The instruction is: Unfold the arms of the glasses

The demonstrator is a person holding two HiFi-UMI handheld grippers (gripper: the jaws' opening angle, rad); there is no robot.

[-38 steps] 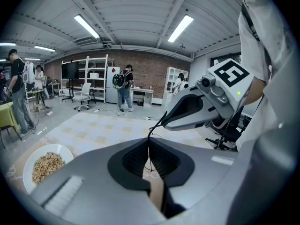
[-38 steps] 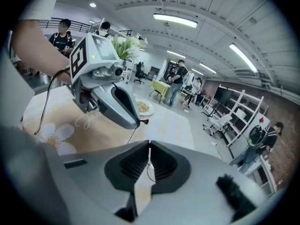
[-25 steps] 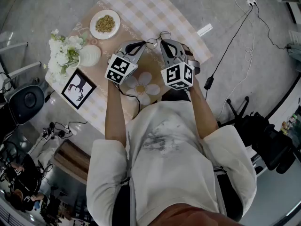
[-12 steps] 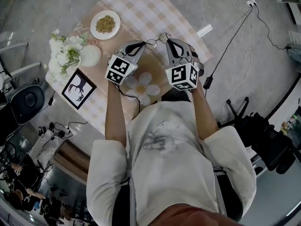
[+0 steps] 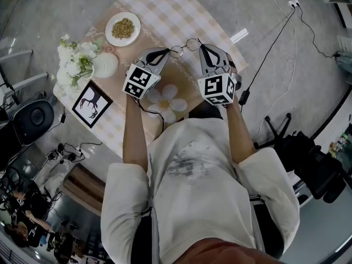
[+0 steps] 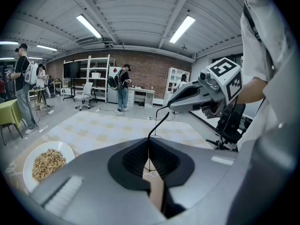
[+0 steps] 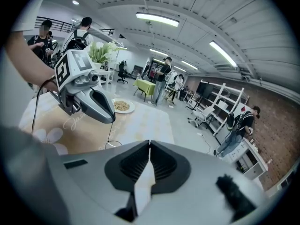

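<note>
Thin round-lensed wire glasses [image 5: 185, 47] hang in the air above the checked tablecloth [image 5: 165, 10], between my two grippers. My left gripper [image 5: 168, 52] is shut on their left end; in the left gripper view a thin dark wire [image 6: 157, 123] rises from its shut jaws [image 6: 149, 146] toward the right gripper's tip [image 6: 171, 107]. My right gripper [image 5: 202, 47] is shut on the right end, on the glasses' arm. In the right gripper view its jaws [image 7: 150, 146] are together, and a lens ring [image 7: 111, 143] hangs under the left gripper [image 7: 89, 102].
On the table stand a white plate of grain [image 5: 122, 28], a vase of white flowers [image 5: 77, 62], a framed picture [image 5: 92, 103] and a flower-shaped mat [image 5: 165, 100]. A small white object [image 5: 239, 35] lies at the right edge. Several people stand far off in the room.
My right gripper has moved right and slightly up, away from the left one, and the glasses have stretched out wider between them. The left gripper has stayed still.
</note>
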